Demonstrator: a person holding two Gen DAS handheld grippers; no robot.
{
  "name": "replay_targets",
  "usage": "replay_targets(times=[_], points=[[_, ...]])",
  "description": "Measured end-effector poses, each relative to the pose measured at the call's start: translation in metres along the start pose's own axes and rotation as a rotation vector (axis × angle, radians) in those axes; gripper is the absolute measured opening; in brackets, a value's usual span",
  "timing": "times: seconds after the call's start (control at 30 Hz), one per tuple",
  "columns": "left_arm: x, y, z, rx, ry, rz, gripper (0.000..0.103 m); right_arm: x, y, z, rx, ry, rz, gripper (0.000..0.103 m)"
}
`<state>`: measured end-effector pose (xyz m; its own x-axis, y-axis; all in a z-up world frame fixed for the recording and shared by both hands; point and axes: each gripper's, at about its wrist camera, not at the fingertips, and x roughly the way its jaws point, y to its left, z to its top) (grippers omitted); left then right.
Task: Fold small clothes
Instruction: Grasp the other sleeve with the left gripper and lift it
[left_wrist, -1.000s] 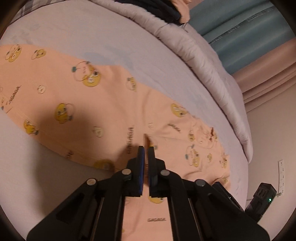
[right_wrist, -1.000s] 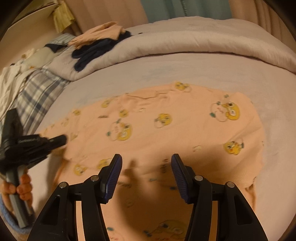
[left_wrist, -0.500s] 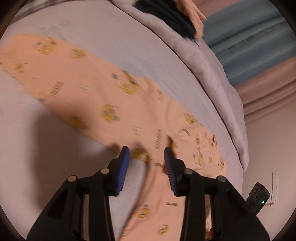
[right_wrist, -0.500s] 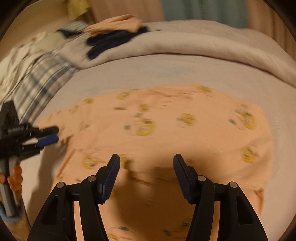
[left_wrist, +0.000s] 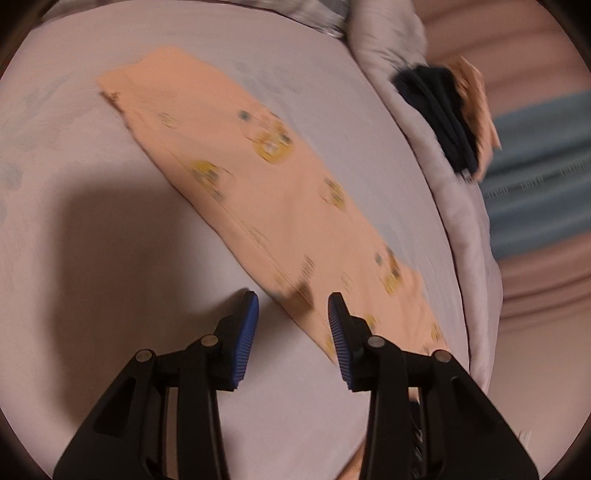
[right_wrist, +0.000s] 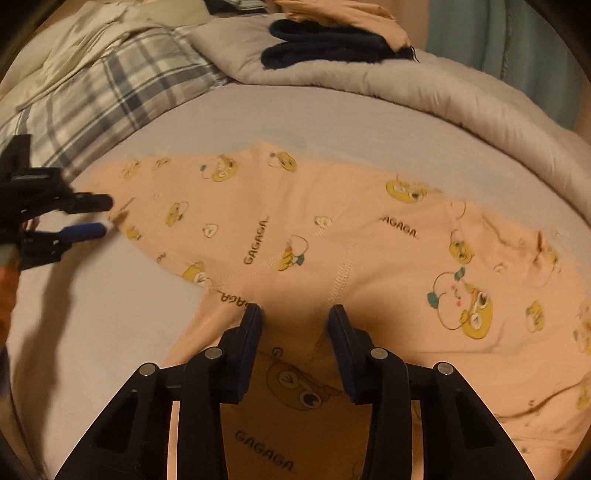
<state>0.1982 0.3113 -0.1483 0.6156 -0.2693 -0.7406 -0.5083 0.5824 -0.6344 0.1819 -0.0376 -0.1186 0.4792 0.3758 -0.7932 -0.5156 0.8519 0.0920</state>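
One peach garment (right_wrist: 332, 229) with yellow cartoon prints and the word GAGAGA lies spread flat on the pale bed sheet (right_wrist: 110, 314). In the right wrist view its long axis runs from left to right across the bed, and a narrower part goes down toward the camera between the fingers. In the left wrist view the same peach garment (left_wrist: 266, 192) is a long strip that goes from the upper left to the lower right, blurred.

The left gripper (left_wrist: 293, 325) has its jaws wide apart and holds nothing; one end of the garment lies just in front of its blue pads (left_wrist: 245, 332). In the right wrist view this left gripper (right_wrist: 98, 216) is at the left end of the garment.

The right gripper (right_wrist: 295, 339) is also open with nothing between the jaws, and hangs over the garment.

Behind the garment a grey duvet (right_wrist: 424, 85) carries one dark folded cloth (right_wrist: 325, 46) and one peach cloth (right_wrist: 351, 13) on top. One plaid blanket (right_wrist: 110, 88) lies at the left.
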Motion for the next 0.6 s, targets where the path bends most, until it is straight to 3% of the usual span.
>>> replay_targets(times=[0.07, 0.27, 0.4, 0.6], points=[[-0.001, 0.009, 0.011, -0.042, -0.023, -0.023, 0.038, -0.019, -0.008, -0.001, 0.039, -0.038, 0.069, 0.041], [-0.008, 0.023, 0.043, -0.12, -0.132, -0.007, 0.038, -0.052, -0.024, -0.006, 0.075, -0.085, 0.08, 0.041], [-0.013, 0.04, 0.059, -0.202, -0.186, -0.028, 0.038, -0.063, -0.036, -0.013, 0.098, -0.096, 0.062, 0.041], [-0.028, 0.051, 0.075, -0.244, -0.252, 0.029, 0.034, -0.062, -0.053, -0.02, 0.154, -0.083, 0.017, 0.041]])
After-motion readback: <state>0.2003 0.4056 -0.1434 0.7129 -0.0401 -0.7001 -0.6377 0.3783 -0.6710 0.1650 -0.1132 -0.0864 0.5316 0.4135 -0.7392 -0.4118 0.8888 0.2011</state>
